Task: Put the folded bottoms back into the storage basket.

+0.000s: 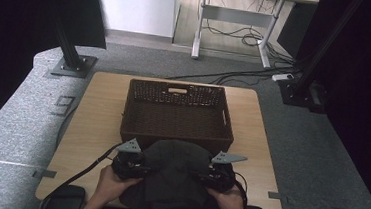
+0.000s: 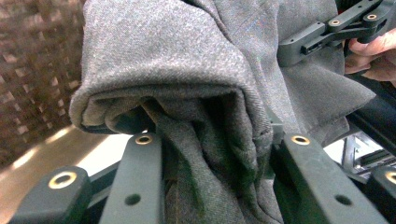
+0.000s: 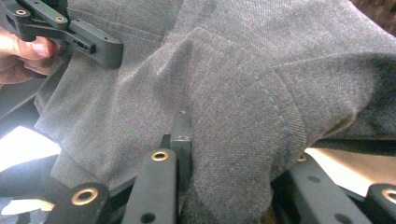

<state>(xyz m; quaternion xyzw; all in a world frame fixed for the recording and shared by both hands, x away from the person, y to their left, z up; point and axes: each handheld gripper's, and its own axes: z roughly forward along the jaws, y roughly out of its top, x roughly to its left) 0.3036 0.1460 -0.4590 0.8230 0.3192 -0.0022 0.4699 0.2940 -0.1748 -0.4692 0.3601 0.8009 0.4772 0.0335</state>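
Both hands sit at the near edge of the table [image 1: 98, 107], each working a pair of tongs. Left gripper [image 1: 129, 164] pinches a bunched fold of the grey cloth [image 1: 173, 176], fabric crammed between its jaws in its own view. Right gripper [image 1: 218, 175] pinches the cloth's other side the same way. Held between them, the cloth hangs in a dark mound just in front of the brown wicker basket [image 1: 178, 111]. No brand, label or writing can be read anywhere.
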